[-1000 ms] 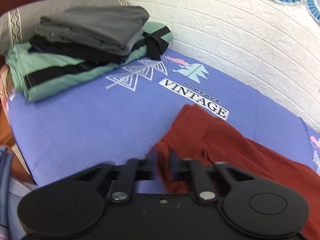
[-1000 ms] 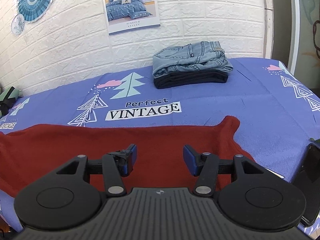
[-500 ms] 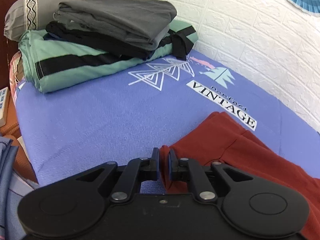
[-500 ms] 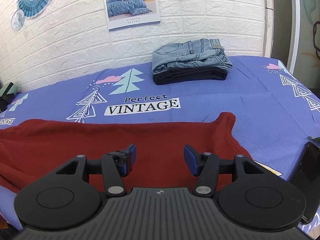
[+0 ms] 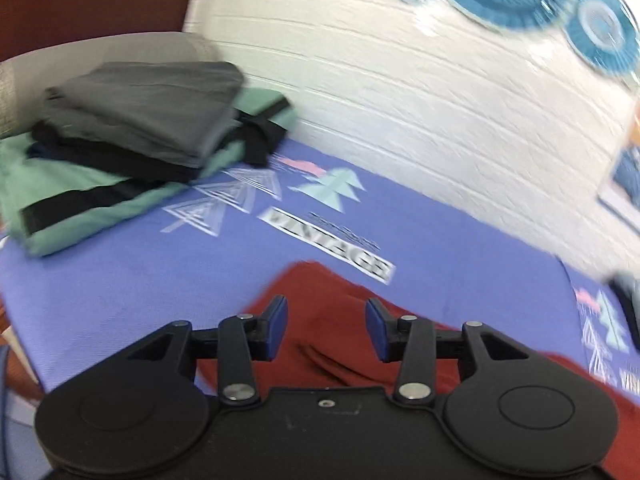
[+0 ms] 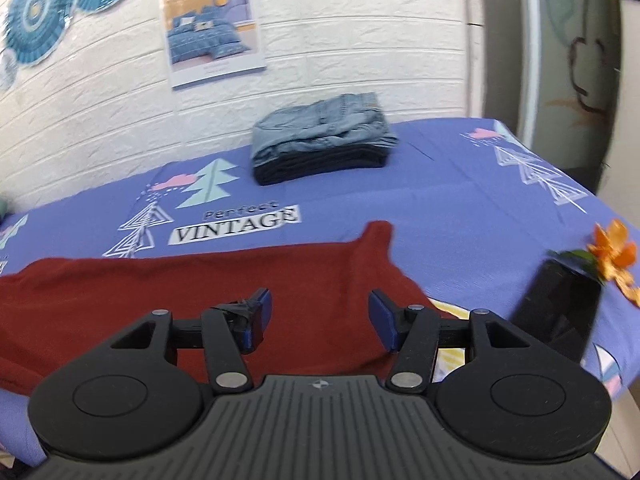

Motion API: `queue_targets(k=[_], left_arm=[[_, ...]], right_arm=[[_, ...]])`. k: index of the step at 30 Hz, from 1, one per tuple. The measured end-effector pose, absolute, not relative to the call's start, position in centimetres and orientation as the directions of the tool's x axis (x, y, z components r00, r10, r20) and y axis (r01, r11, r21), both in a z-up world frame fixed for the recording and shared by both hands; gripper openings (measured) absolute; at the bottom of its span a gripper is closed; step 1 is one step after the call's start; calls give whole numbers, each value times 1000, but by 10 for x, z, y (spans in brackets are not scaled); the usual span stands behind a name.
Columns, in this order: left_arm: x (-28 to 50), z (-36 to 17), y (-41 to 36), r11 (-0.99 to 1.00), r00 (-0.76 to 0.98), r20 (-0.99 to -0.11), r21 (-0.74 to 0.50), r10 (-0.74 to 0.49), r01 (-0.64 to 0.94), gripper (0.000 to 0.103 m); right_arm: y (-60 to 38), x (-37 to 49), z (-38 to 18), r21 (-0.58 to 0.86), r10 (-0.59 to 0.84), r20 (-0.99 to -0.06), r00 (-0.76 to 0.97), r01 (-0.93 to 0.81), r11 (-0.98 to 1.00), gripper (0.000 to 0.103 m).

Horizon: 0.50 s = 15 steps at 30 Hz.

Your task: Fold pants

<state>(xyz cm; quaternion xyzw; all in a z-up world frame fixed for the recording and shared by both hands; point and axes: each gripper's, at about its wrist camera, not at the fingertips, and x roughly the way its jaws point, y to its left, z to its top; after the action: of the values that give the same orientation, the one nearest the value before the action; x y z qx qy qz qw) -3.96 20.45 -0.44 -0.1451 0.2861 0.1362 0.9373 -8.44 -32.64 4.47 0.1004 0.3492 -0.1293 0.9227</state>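
Note:
Dark red pants (image 6: 192,280) lie spread across the blue-purple bedsheet (image 6: 460,200), one end pointing up toward the wall at the right. In the left wrist view their other end (image 5: 324,332) lies flat under my left gripper (image 5: 326,328), which is open and empty just above the cloth. My right gripper (image 6: 320,320) is open and empty, hovering over the near edge of the pants.
A stack of folded grey, black and green clothes (image 5: 132,140) sits at the far left by a pillow. Folded jeans on dark pants (image 6: 320,140) lie near the brick wall. A black phone (image 6: 556,312) and an orange flower (image 6: 612,252) lie at the right edge.
My left gripper was shut on the pants' end; it has opened, let the cloth go and lifted back. My right gripper stayed open and tilted a little.

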Motion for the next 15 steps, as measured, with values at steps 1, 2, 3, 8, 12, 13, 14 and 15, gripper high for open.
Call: queue_targets(k=[1,2,3,8,12,13,14,15], left_arm=[[-35,-9,200,926,791,-589,-184,163,-328,103],[-31,-15,197,929,782,-605,-184,151,-322,102],[-28,-21,196,929,773,-620,-191,136,-316,102],[-20,-50,203,922,696,-703,-158,146,-352,101],[-24,-45,210,909,706,-699,-216,110,-356,102],[-23,-41,208,916,712,-694,-207,111,-345,103],[-22,-38,204,922,717,-688,-199,110,-332,103],[-22,-35,201,926,722,-683,-196,106,-321,103]], right_arm=[[-328,-86,43,87,-178,-679,712,320,944,90],[-328,-88,40,76,-194,-688,699,335,939,89],[-330,-89,37,73,-203,-694,690,348,935,89],[-334,-84,13,143,-88,-790,607,322,936,24],[-341,-94,24,174,-94,-768,634,347,921,26],[-345,-98,26,186,-102,-764,637,369,911,36],[-348,-101,27,197,-115,-759,641,394,898,46],[-351,-104,27,211,-125,-753,646,418,884,52]])
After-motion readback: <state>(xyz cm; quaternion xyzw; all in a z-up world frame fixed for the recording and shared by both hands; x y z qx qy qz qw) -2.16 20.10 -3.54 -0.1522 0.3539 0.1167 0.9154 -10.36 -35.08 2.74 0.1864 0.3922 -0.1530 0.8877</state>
